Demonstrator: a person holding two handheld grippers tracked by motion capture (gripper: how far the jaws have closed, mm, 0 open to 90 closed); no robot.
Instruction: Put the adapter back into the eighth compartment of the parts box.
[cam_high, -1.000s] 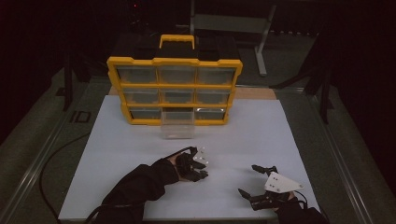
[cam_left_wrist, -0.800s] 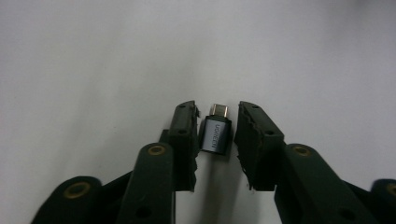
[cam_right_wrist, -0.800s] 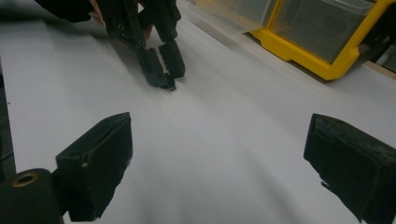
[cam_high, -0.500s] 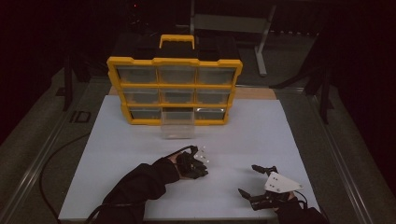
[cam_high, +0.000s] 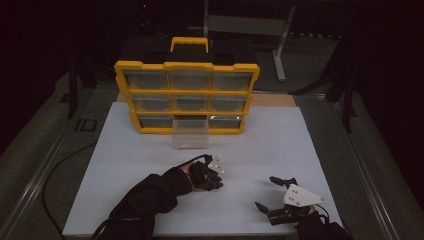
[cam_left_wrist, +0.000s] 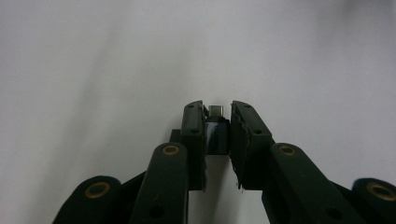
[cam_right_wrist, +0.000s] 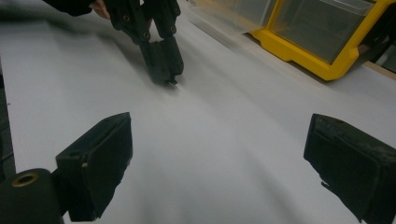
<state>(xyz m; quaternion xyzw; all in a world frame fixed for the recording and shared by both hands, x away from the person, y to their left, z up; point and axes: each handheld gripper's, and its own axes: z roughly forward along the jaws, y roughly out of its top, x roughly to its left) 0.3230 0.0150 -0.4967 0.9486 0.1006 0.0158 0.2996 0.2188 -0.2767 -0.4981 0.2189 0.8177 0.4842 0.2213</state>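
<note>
The small dark part (cam_left_wrist: 215, 133), with a metal tip like a plug or adapter, sits between the pads of the left claw (cam_left_wrist: 217, 116). It rests on the white table (cam_high: 130, 165), below centre in the high view, at about 6 o'clock from the pulled-out drawer. The left claw's jaws have just been closing and now stand narrow, pads pressing on both sides of the part. From the right gripper view the same claw (cam_right_wrist: 163, 70) points steeply down with its tips at the table surface.

Judgement on the step in hand: the grip is taken low and near the tips. The pinch should be confirmed square across the body, not the metal tip, before lifting. The lift should go straight up to avoid dragging the part on the sheet. The part is small; a tilt could let it slip.

The right claw (cam_high: 275, 192) lies at 3 o'clock from the left one, well apart, low at the table's near edge. Its jaws stand wide apart with nothing between them (cam_right_wrist: 219, 158).

The yellow organiser (cam_high: 187, 95) stands upright at 12 o'clock, with nine clear drawers. One clear drawer (cam_high: 190, 135), bottom row centre, is pulled out toward the person. Whether it holds anything cannot be told.

Obstructions: none lie between the left claw and the open drawer. The drawer's front wall must be cleared on approach. A cable (cam_high: 60, 170) trails off the table at 9 o'clock, away from the path.
</note>
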